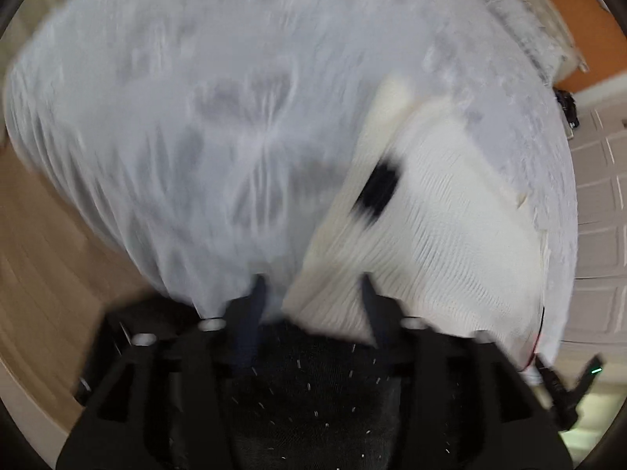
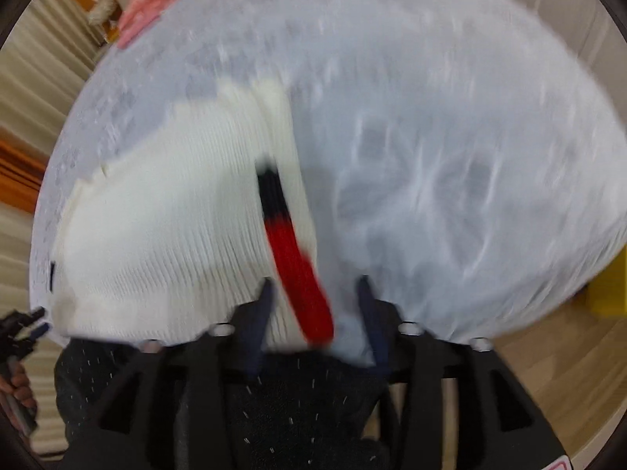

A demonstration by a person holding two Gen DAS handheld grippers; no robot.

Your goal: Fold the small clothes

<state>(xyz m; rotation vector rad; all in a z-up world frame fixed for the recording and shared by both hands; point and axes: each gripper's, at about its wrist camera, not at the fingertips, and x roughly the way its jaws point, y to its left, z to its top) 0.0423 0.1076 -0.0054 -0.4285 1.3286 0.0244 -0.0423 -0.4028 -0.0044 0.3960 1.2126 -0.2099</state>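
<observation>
A cream ribbed knit garment lies flat on a white lace tablecloth, with a black patch near its left edge. In the right wrist view the same garment shows a black and red stripe along its right edge. My left gripper is open, its fingers over the near edge of the cloth and garment. My right gripper is open, straddling the red end of the stripe at the garment's near edge. Both views are blurred by motion.
The table is round with the tablecloth hanging over its edge. Pink fabric lies at the far side. Wooden floor lies below the table. A white door is at the right. A yellow object stands on the floor.
</observation>
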